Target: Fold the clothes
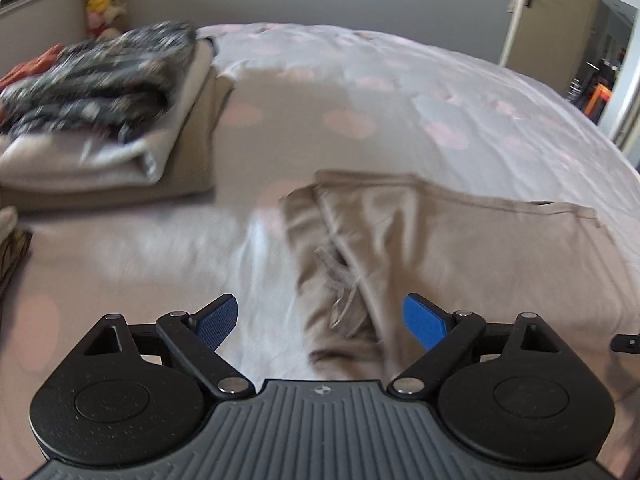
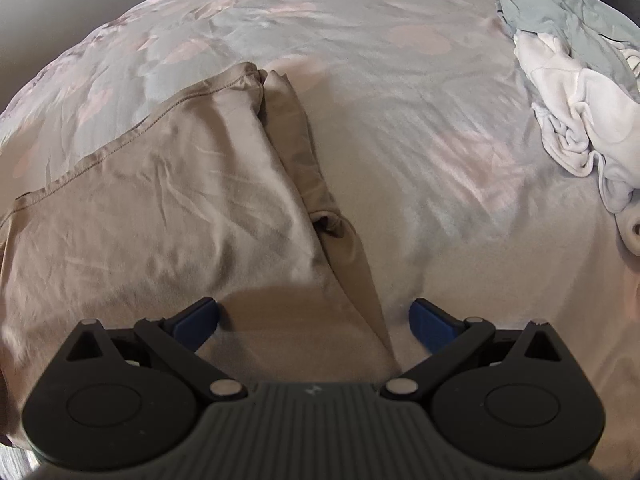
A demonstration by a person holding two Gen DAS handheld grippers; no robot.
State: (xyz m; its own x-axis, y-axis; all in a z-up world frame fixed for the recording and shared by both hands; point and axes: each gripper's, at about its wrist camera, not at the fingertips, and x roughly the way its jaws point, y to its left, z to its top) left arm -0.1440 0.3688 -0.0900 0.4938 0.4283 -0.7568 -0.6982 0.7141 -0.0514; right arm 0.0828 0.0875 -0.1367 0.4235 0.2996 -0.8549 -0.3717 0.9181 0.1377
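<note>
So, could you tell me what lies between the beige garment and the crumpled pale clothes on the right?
Only bare floral bedspread separates the beige garment from the crumpled pale clothes, in the right wrist view.

Landmark: spread garment (image 1: 460,248), lying on the bed (image 1: 400,92). Stack of folded clothes (image 1: 104,112) to its far left. Crumpled clothes pile (image 2: 576,100) to its far right. Behind garment, right: probably a door (image 1: 560,12); edge-distorted.

Both wrist cameras looked forward and down over the bed (image 1: 400,80) from close above. The left view faced its left part, the right view its right part; both shared the beige garment (image 1: 460,248).
</note>
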